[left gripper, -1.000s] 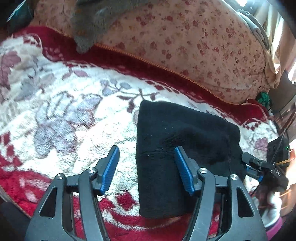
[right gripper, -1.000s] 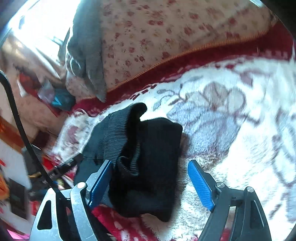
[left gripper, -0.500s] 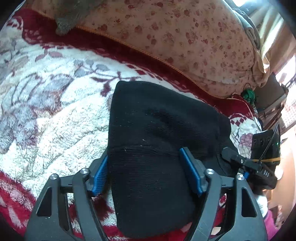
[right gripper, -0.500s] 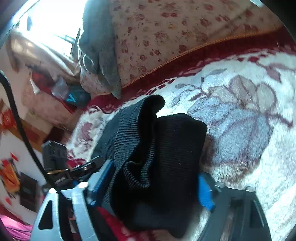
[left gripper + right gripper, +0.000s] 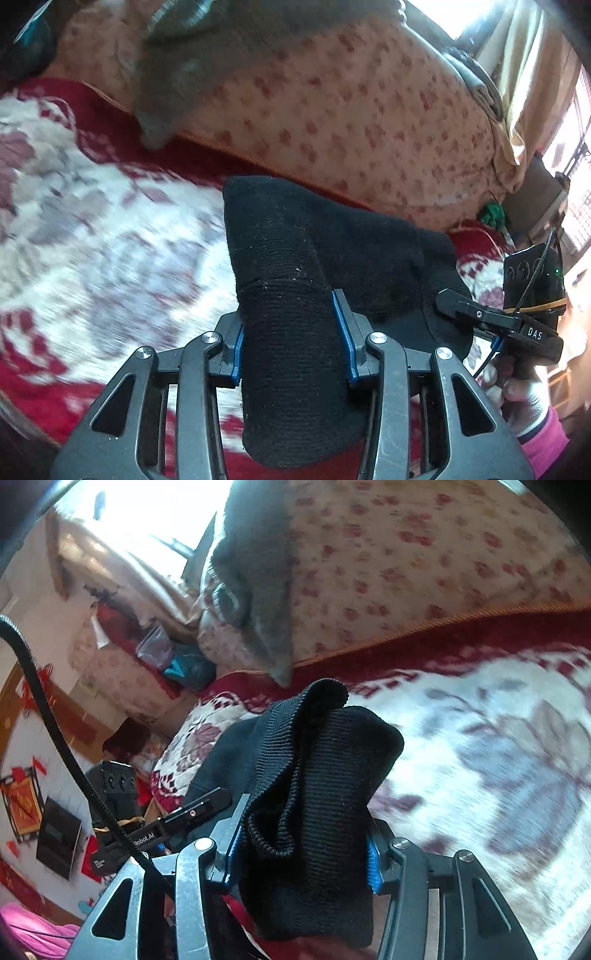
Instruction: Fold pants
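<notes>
Both sets of tongs, wide apart a second earlier, were closing on the black pants (image 5: pixel 295 332): left tongs (image 5: pixel 293 332) and right tongs (image 5: pixel 301 853) gripped bunched fabric above the bed blanket (image 5: pixel 110 240), ready for a fold.

Bright window glare, motion-blurred blanket (image 5: pixel 110 236), fisheye-curved edges.
</notes>
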`<act>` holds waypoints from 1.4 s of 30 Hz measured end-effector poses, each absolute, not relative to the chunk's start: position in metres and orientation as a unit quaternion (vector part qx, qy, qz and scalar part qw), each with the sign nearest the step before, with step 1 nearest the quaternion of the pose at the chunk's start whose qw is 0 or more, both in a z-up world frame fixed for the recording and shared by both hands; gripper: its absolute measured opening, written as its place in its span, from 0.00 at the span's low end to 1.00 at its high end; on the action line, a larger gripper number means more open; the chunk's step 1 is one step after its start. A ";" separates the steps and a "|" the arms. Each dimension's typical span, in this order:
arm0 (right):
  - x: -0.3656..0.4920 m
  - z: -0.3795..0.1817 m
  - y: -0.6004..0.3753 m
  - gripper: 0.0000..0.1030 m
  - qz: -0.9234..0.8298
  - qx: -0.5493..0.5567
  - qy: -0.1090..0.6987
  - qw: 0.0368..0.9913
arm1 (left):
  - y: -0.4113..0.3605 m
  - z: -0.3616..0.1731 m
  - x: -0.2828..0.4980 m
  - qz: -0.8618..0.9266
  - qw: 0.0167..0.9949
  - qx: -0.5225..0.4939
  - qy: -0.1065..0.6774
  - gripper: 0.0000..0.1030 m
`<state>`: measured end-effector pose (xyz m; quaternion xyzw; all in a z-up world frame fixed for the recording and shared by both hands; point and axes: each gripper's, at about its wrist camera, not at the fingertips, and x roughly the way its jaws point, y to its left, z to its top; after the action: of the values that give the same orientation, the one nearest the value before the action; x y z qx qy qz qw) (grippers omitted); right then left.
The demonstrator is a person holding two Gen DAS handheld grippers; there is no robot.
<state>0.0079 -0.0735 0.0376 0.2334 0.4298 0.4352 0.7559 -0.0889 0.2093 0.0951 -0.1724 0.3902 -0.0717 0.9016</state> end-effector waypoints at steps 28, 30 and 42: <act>0.030 0.000 0.105 0.70 0.426 0.163 0.524 0.720 | 0.355 0.049 -0.119 0.125 0.881 -0.191 0.415 0.60; 0.025 0.010 0.101 0.70 0.428 0.156 0.511 0.729 | 0.351 0.056 -0.124 0.150 0.882 -0.176 0.410 0.60; -0.017 0.063 0.114 0.70 0.433 0.068 0.436 0.786 | 0.302 0.093 -0.154 0.222 0.904 -0.096 0.352 0.60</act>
<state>-0.0167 0.1140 0.0633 0.0677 0.4363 0.4332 0.7858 -0.1544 0.3016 0.0930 -0.0957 0.3520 0.2221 0.9042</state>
